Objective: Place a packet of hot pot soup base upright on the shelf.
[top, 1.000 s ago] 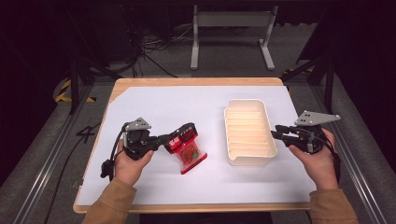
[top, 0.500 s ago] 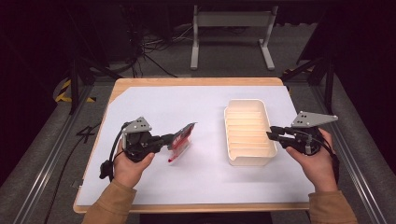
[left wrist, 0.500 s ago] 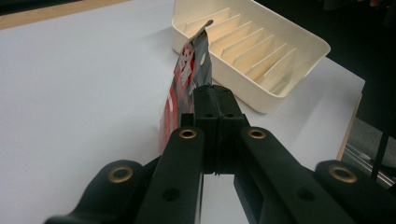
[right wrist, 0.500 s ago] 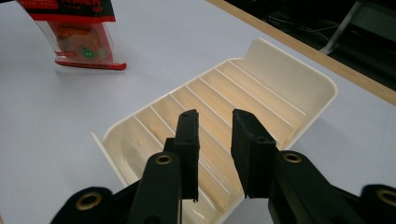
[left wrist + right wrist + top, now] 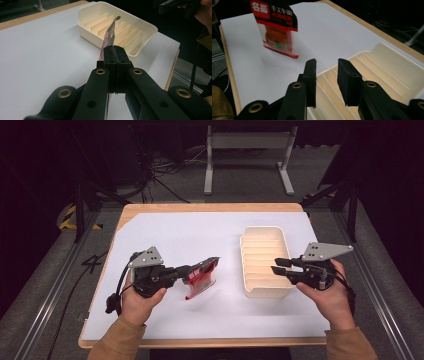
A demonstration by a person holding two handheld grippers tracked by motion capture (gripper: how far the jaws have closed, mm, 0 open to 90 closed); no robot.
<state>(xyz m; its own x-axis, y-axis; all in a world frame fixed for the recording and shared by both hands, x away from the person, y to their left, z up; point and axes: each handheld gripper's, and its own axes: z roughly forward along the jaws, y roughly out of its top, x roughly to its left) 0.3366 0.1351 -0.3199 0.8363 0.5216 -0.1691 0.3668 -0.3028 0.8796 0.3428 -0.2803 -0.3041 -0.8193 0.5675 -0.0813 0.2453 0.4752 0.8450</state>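
A: Nearest me, what does each tool hold?

B: My left tool (image 5: 186, 269) is clamped tight on one edge of the red snack packet (image 5: 201, 276), which hangs clear of the white surface (image 5: 165, 232), on the left of the cream ribbed tray (image 5: 264, 261) and well apart from it. My right tool (image 5: 278, 266) holds nothing: its jaws stand partly apart, have just been opening, and hover above the tray's near right corner.

A: Which step is this?

B: As I judge it, the carry: packet lifted, not yet brought to the tray.

A: And farther out?

B: In the left tool's own view the packet (image 5: 110, 32) stands edge-on, in line with the tray's (image 5: 140, 25) slots beyond it.

A: What does the next move call for?

B: Probably bringing the packet across to the tray, keeping it upright and edge-on, lowering it between two ribs, then loosening the grip. My free tool could steady the tray's rim.
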